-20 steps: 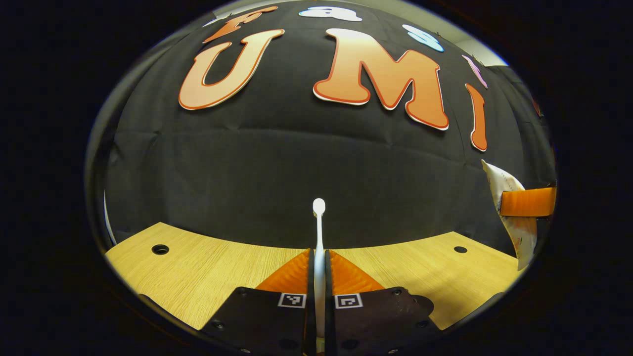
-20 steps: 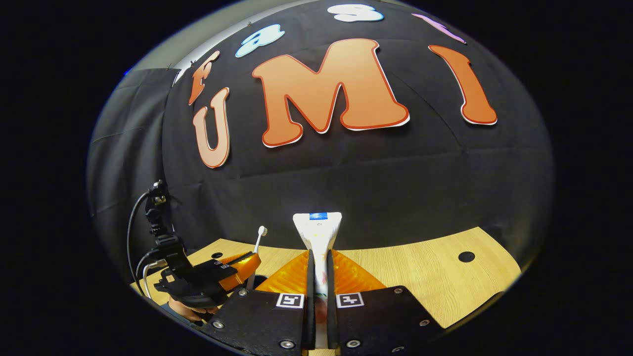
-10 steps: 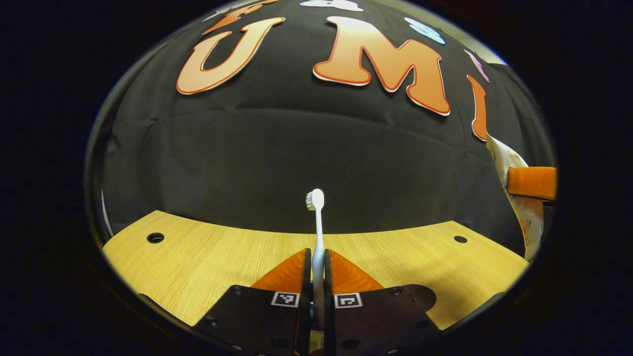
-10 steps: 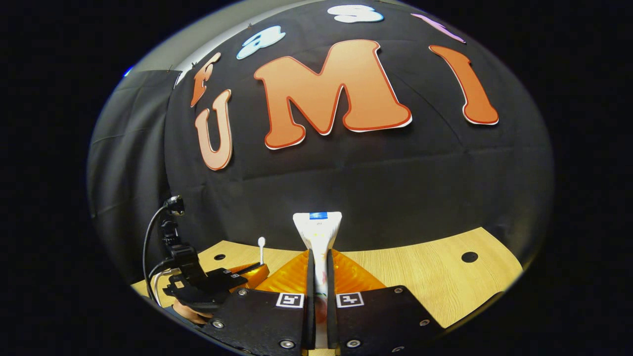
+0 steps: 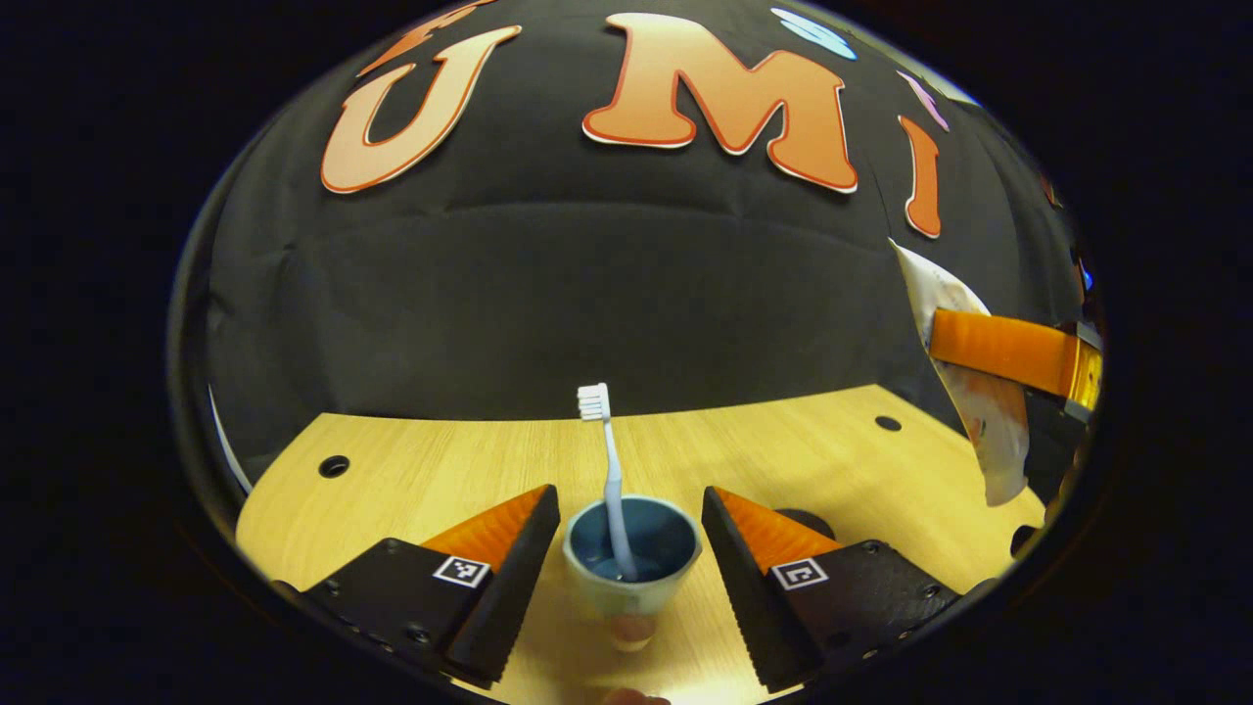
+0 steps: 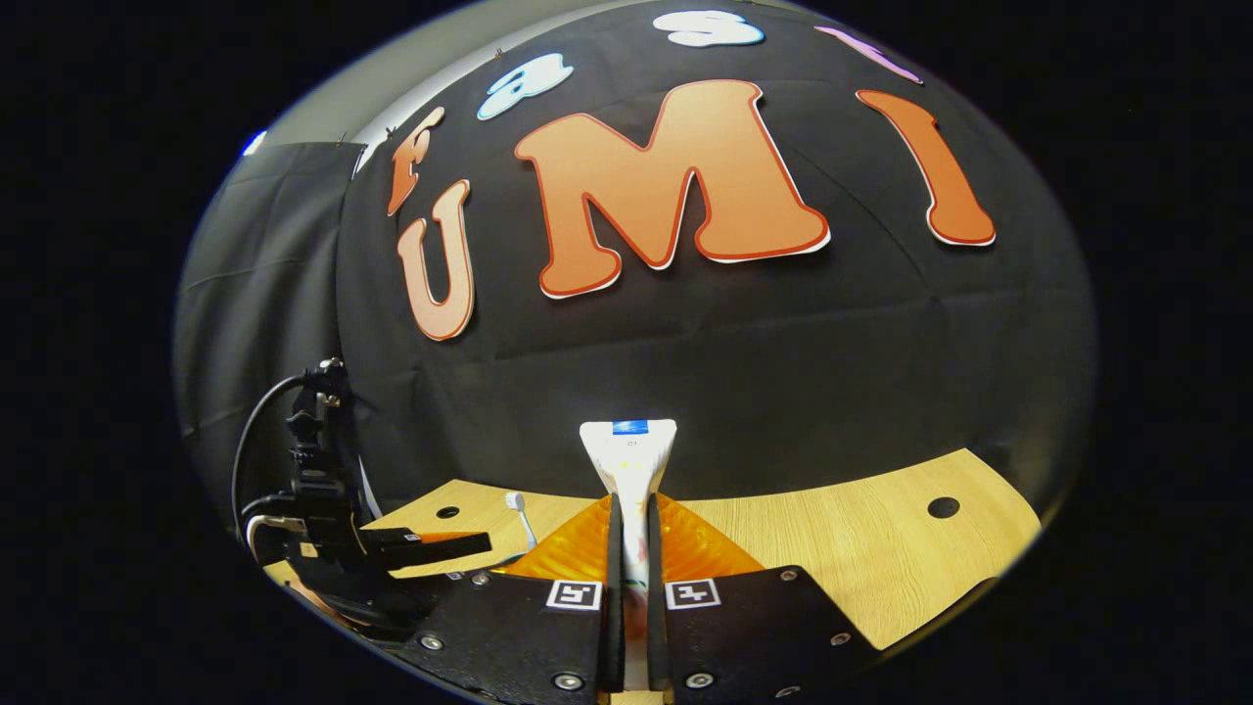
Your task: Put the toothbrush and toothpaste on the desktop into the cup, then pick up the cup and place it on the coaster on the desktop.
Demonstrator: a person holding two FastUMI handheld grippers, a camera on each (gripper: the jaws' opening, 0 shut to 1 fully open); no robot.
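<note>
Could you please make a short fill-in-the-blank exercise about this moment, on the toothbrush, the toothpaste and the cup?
1. The toothbrush stands inside the ____.
2. The left hand-held gripper has its jaws ____.
3. The right hand-held gripper is shut on the ____.
4. The cup stands on the wooden ____.

Missing words: cup; open; toothpaste; desktop

Left claw (image 5: 621, 548) spread wide, fingers apart; right claw (image 6: 627, 587) pinched nearly closed, seemingly level.
</note>
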